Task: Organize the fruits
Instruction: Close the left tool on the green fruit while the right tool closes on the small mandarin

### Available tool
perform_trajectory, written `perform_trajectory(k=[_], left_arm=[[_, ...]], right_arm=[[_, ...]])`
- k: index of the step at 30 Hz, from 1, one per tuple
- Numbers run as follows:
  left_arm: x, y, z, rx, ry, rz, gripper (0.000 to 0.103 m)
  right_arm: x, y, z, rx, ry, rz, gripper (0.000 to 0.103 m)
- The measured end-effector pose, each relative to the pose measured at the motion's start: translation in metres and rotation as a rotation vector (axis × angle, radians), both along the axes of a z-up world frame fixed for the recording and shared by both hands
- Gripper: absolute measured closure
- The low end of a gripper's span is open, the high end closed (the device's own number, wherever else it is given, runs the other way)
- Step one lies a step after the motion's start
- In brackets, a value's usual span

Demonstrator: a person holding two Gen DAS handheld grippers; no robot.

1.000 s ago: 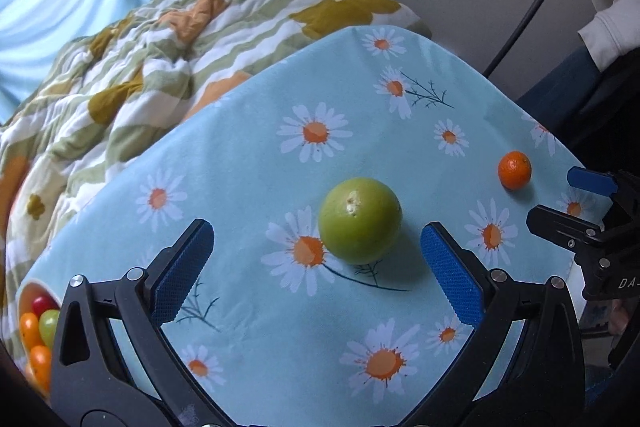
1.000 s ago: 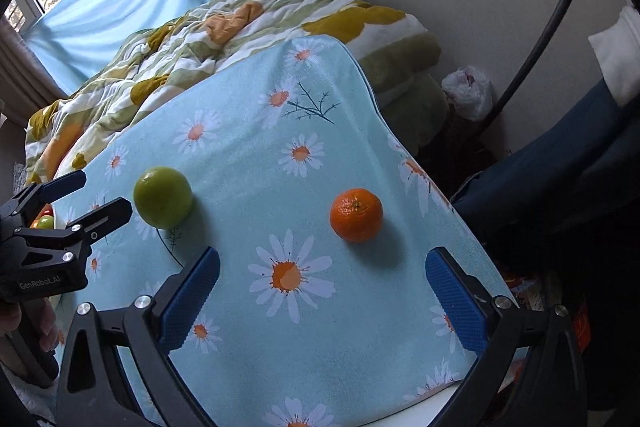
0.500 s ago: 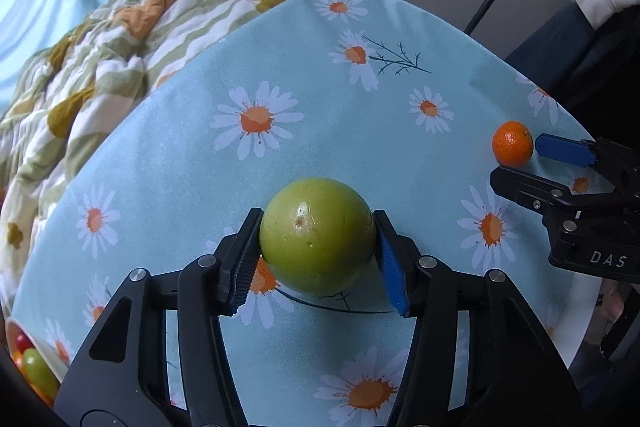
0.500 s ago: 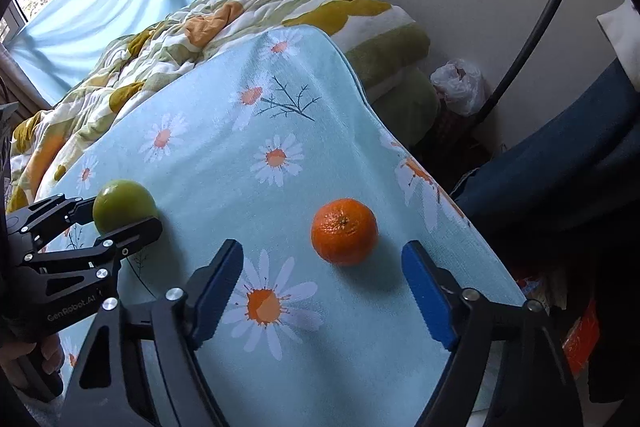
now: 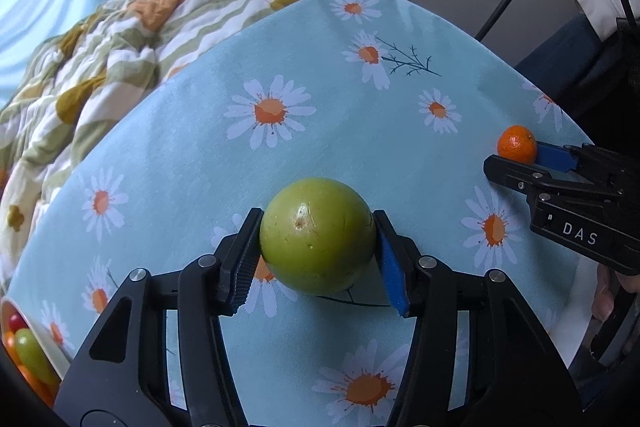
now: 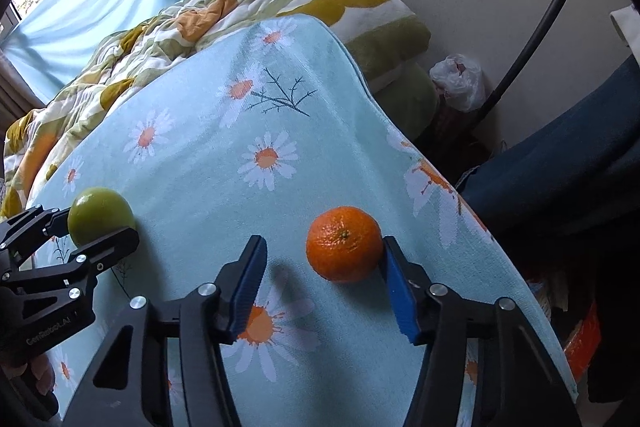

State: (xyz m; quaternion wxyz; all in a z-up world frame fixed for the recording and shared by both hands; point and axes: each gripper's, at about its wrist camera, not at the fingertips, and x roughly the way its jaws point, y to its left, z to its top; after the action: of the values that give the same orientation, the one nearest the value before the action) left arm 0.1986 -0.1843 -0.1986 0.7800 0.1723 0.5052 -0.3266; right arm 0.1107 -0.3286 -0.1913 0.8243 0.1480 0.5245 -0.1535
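The round green apple (image 5: 318,235) is being clamped between the left gripper (image 5: 316,259) fingers, while the small orange mandarin (image 6: 344,243) is being touched by one of the parted right gripper (image 6: 326,283) fingers on the daisy-printed bench (image 6: 248,195).

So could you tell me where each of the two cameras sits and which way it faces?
Left wrist: on the left gripper, facing forward over the green fruit it clamps; own fingers show.
Right wrist: on the right gripper, facing the mandarin between its fingers; one pad touches.
Shared: both fruits, the daisy tablecloth, each other's gripper.
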Motion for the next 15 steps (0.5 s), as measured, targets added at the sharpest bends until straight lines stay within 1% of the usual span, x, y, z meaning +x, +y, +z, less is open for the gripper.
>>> perform_trajectory(k=[1,2,3,4,8,15], left_arm=[[-0.001,0.001,0.001,-0.001,-0.002,0.006,0.044],[-0.002,0.003,0.001,-0.002,-0.003,0.014,0.044],[-0.003,0.004,0.002,-0.004,-0.006,0.022,0.044],[-0.005,0.006,0.004,-0.007,-0.009,0.031,0.044],[-0.011,0.011,0.014,-0.023,-0.029,0.069,0.044],[-0.026,0.029,0.042,-0.077,-0.048,0.158,0.044]], right_arm=[[0.000,-0.001,0.000,-0.006,0.003,0.000,0.059],[0.000,-0.002,0.000,-0.013,0.005,0.001,0.065],[0.000,-0.003,0.001,-0.017,0.007,0.004,0.069],[0.000,-0.005,0.001,-0.009,0.005,0.008,0.070],[-0.002,-0.007,0.003,0.017,-0.007,0.029,0.070],[-0.003,0.001,0.022,0.010,-0.059,0.116,0.070]])
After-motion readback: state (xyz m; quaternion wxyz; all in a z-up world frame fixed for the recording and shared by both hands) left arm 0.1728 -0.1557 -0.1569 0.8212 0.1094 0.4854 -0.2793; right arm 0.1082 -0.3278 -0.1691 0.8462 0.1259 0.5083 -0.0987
